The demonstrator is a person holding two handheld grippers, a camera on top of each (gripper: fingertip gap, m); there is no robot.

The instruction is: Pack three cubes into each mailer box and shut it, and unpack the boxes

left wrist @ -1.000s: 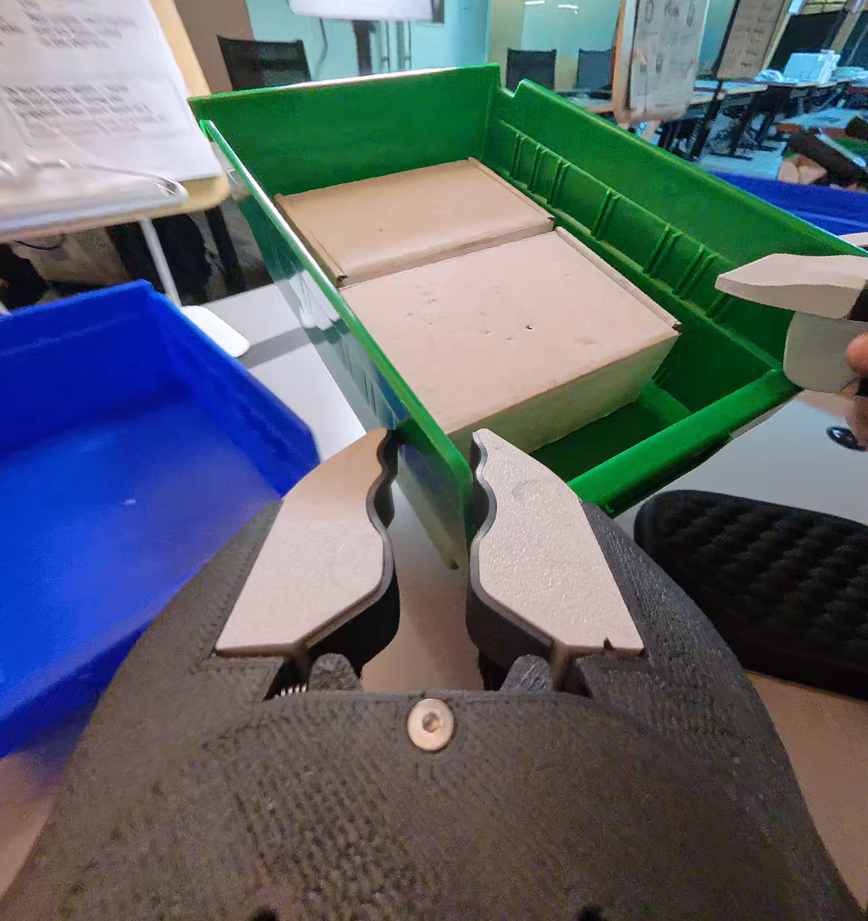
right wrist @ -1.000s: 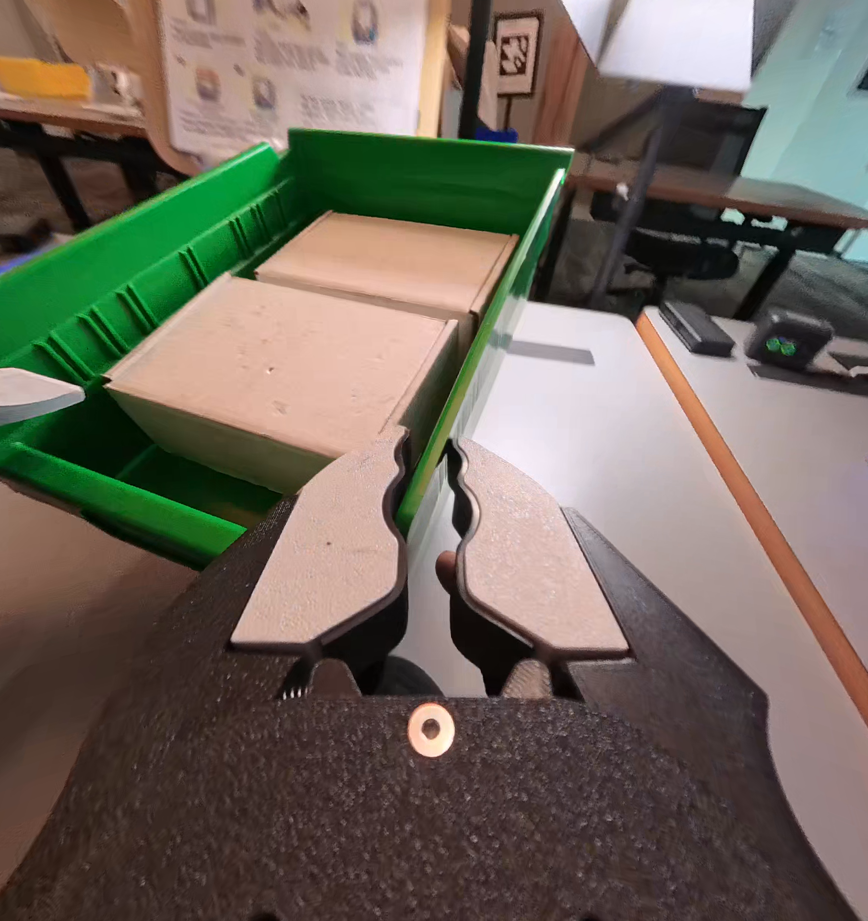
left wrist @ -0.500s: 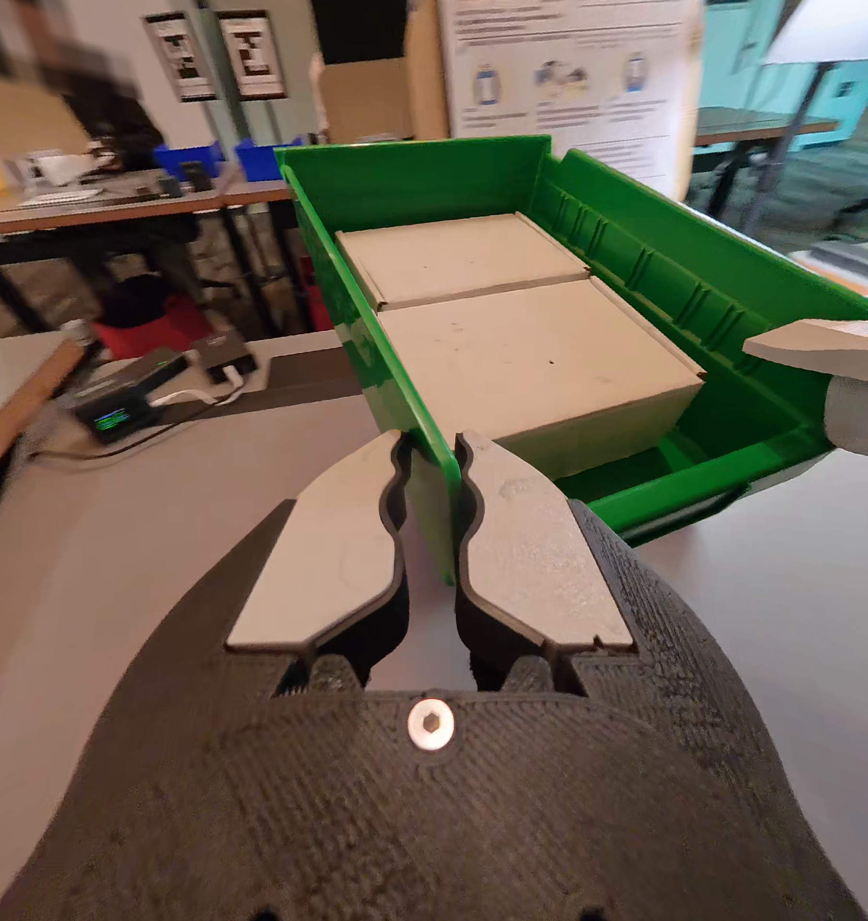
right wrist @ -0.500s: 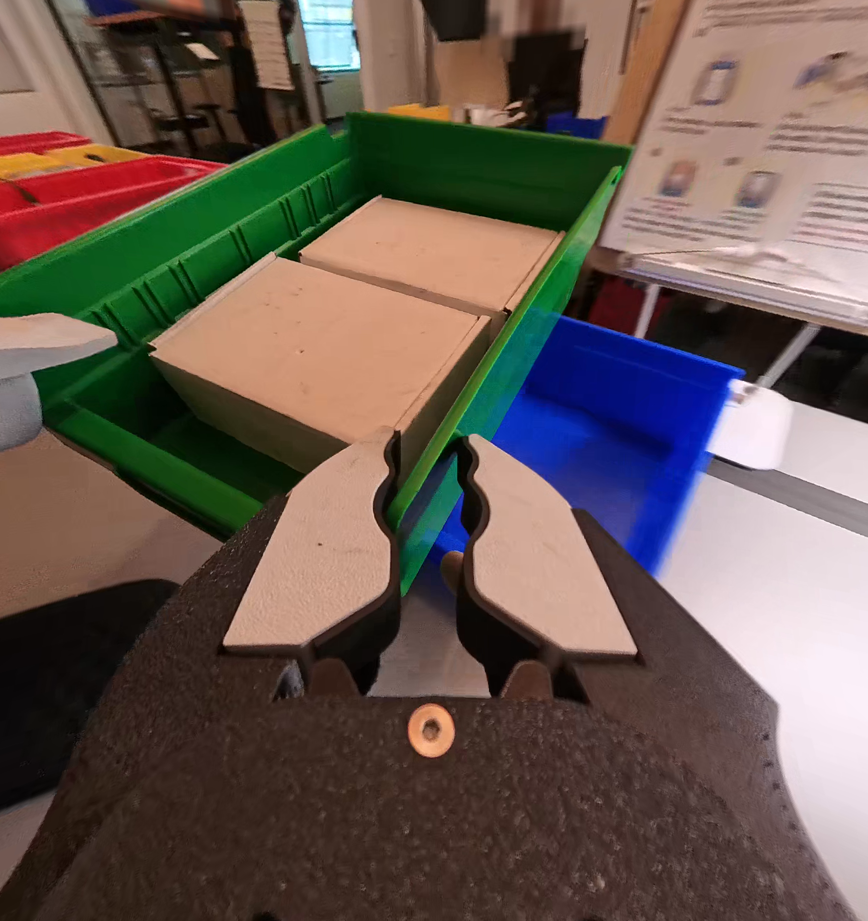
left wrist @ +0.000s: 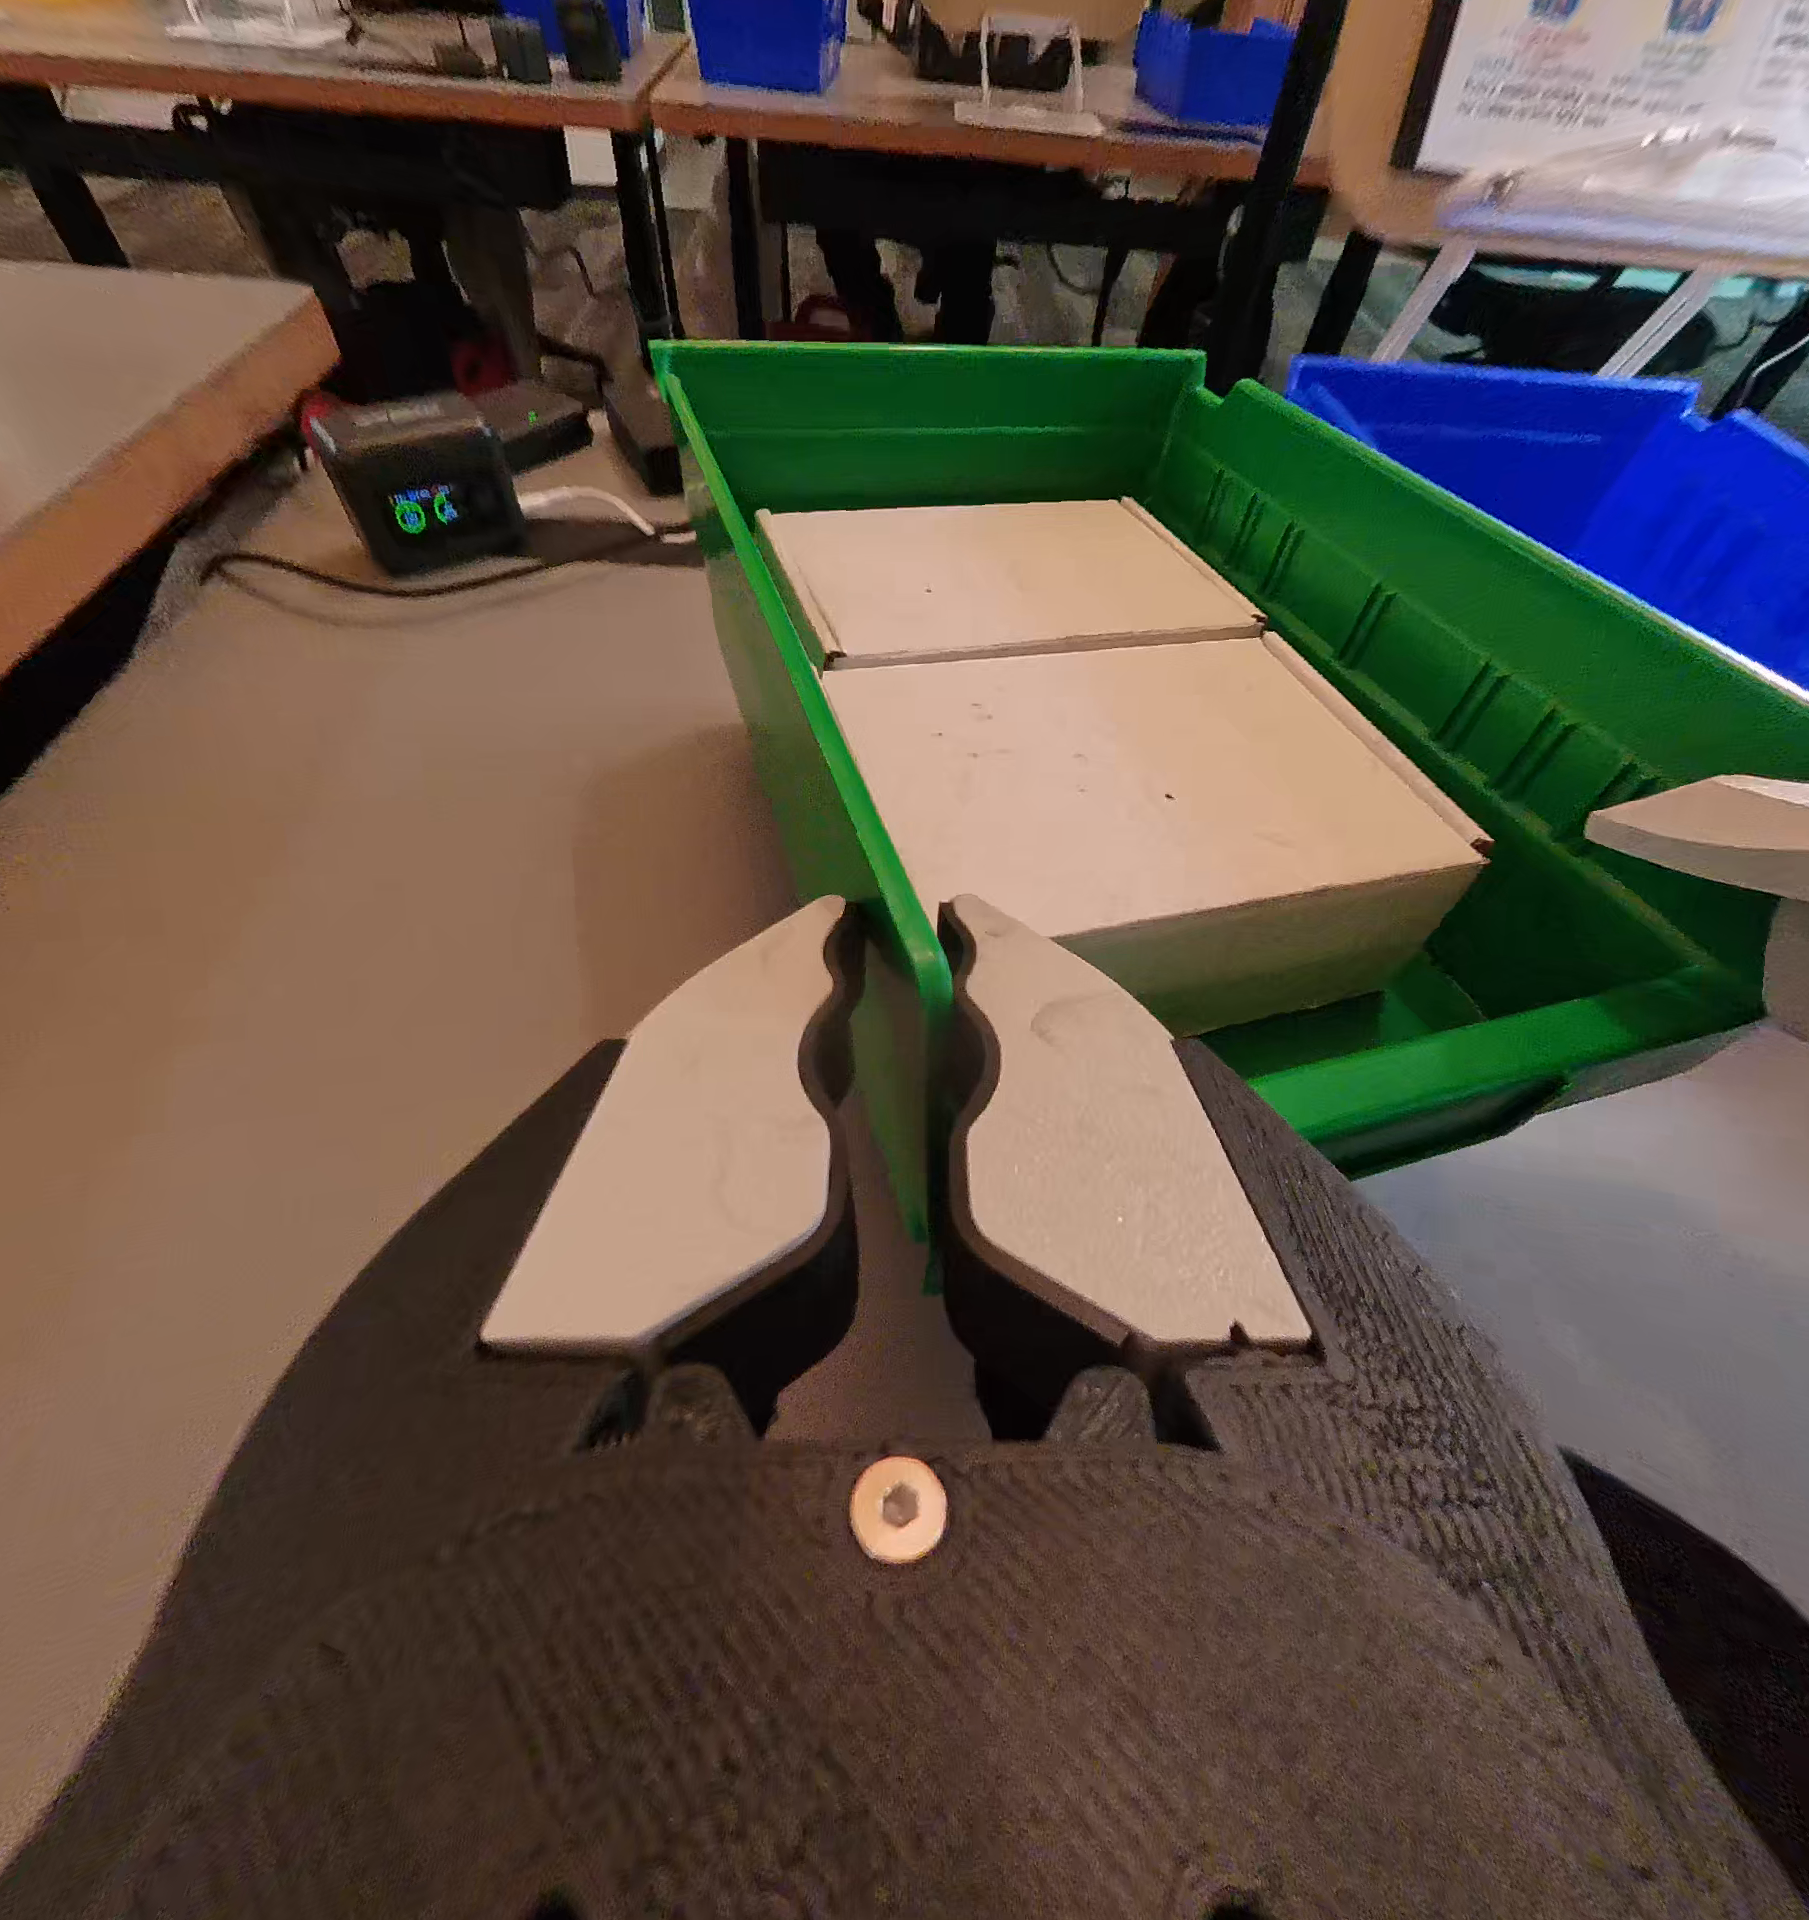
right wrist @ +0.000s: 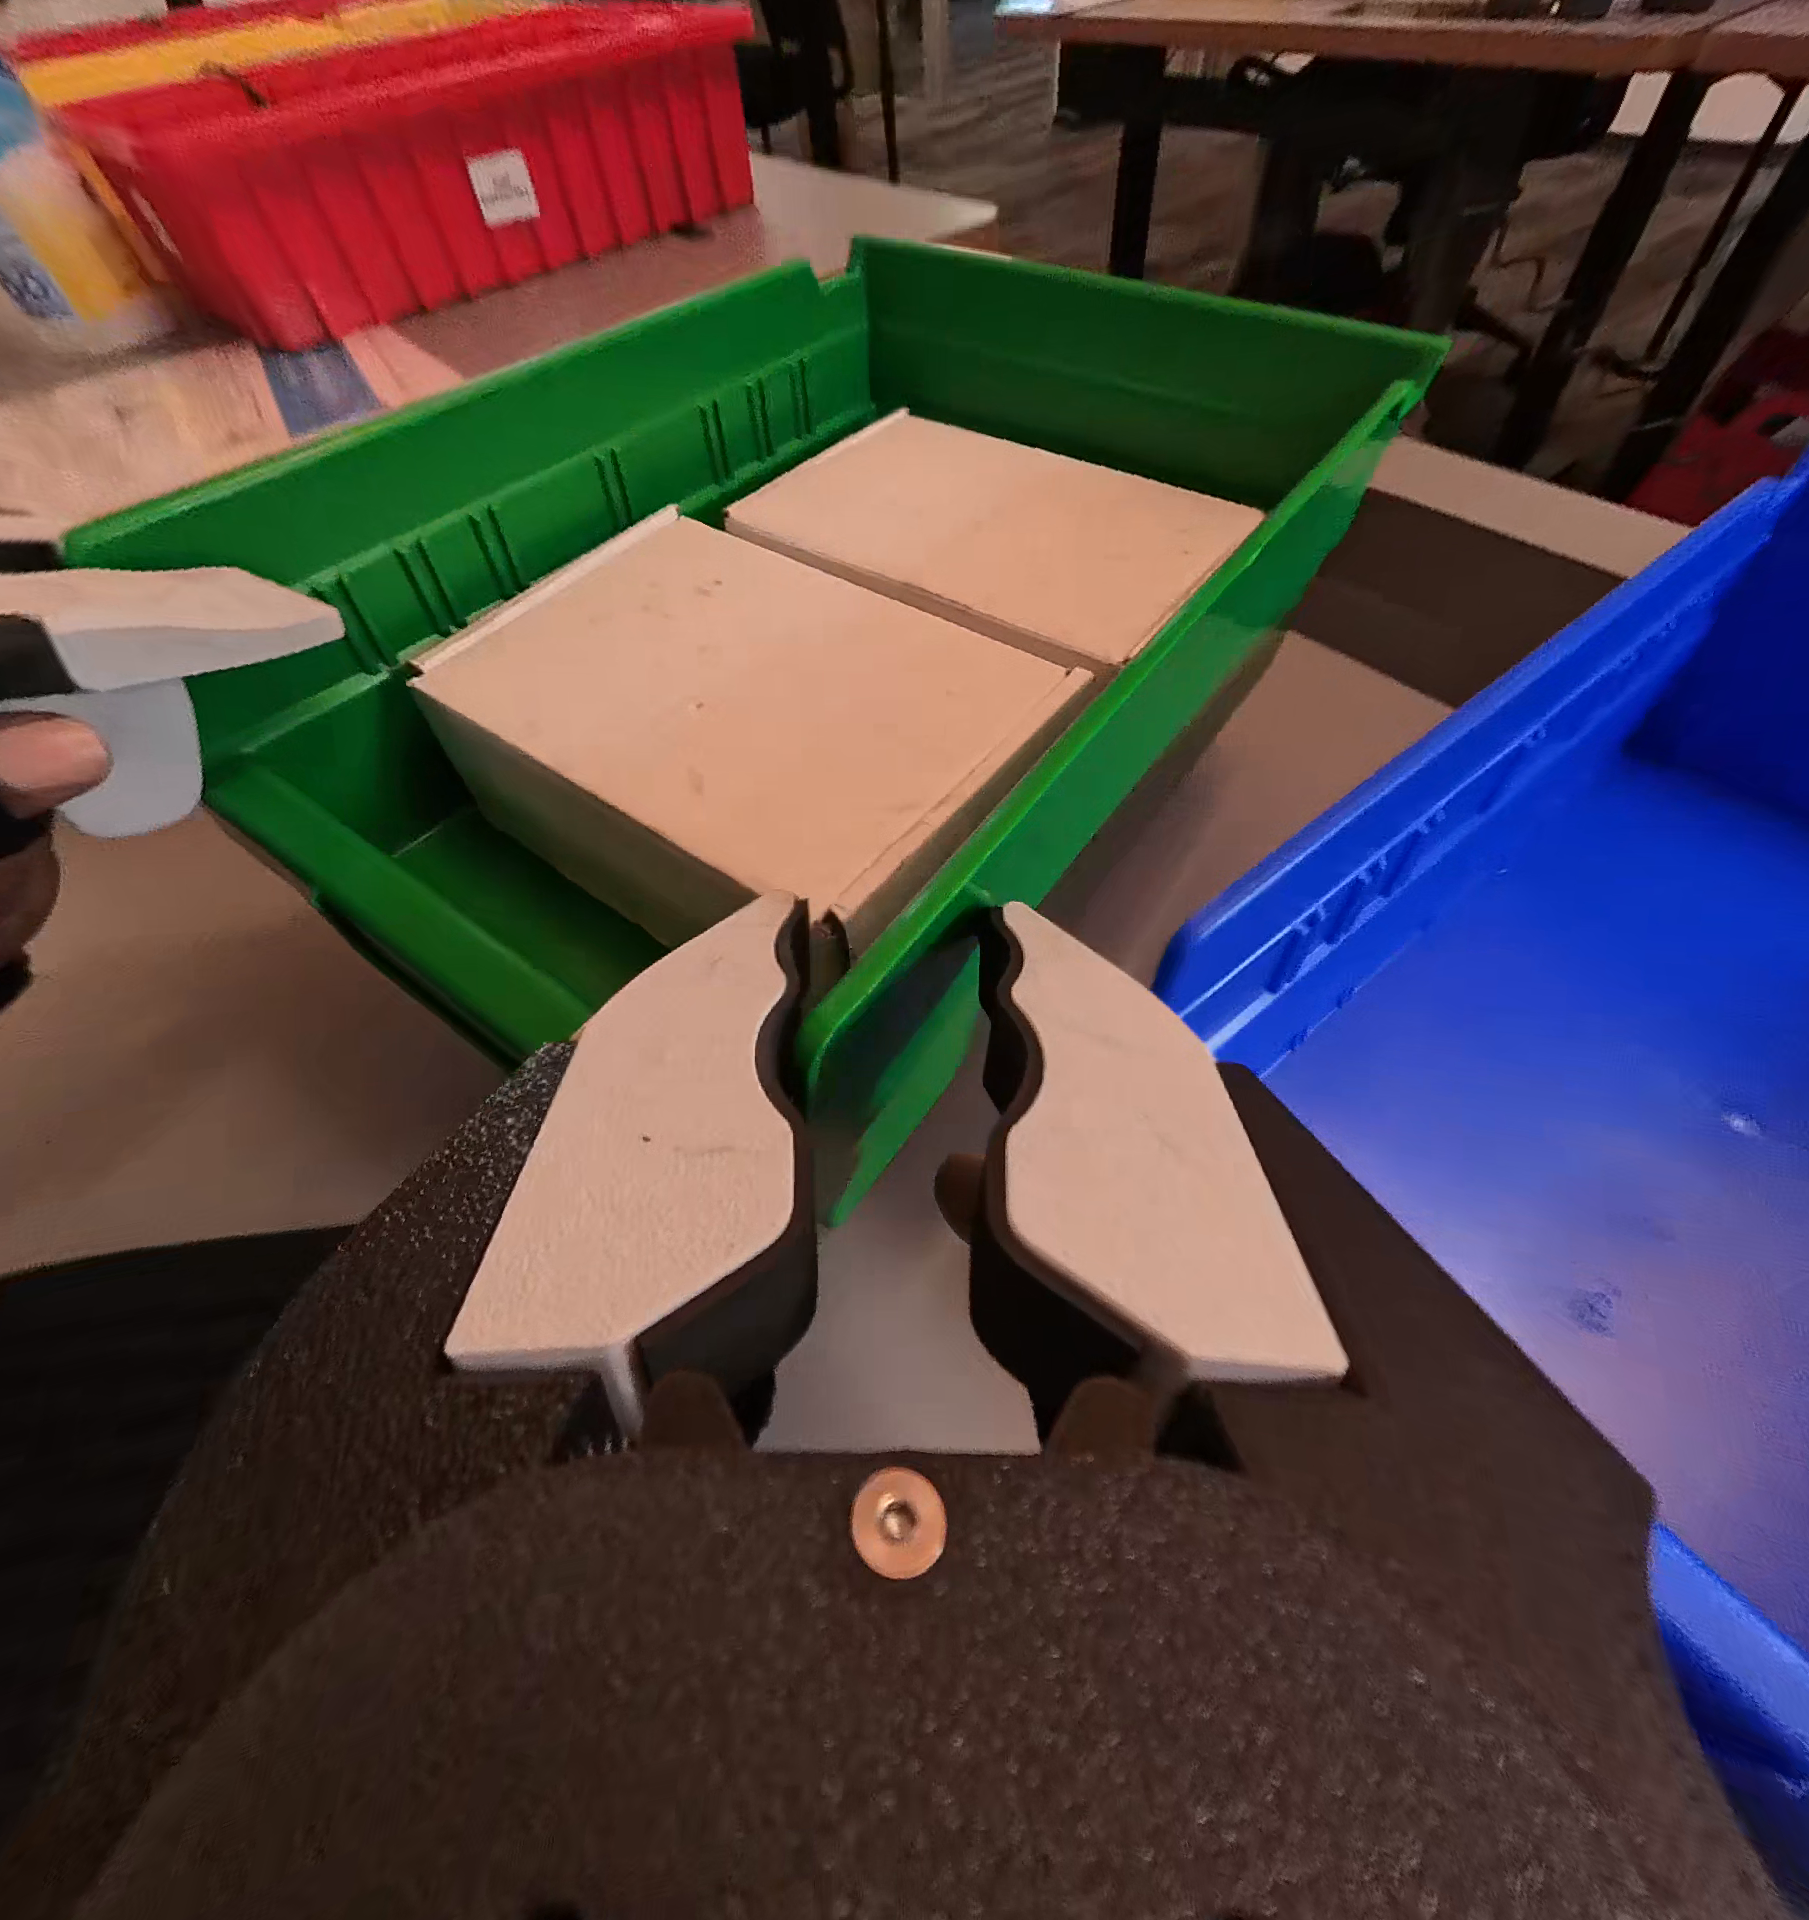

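Grey tabletop point(left wrist: 308, 935) under you, and on it the green bin point(left wrist: 1399, 644) carries two closed pale cardboard mailer boxes point(left wrist: 1118, 790) lying flat, end to end, lids lightly scuffed. Your left gripper point(left wrist: 895, 925) is clamped on the bin's left side wall near the front corner. Your right gripper point(right wrist: 889, 925) straddles the opposite wall, fingers a little apart, the outer one clear of the plastic. A blue bin point(right wrist: 1606, 1039) sits just beside it.

A work room with many tables

Long tables point(left wrist: 671, 99) are standing in rows, holding blue bins point(left wrist: 765, 42), a red crate point(right wrist: 412, 187) and a small glowing screen box point(left wrist: 427, 499).
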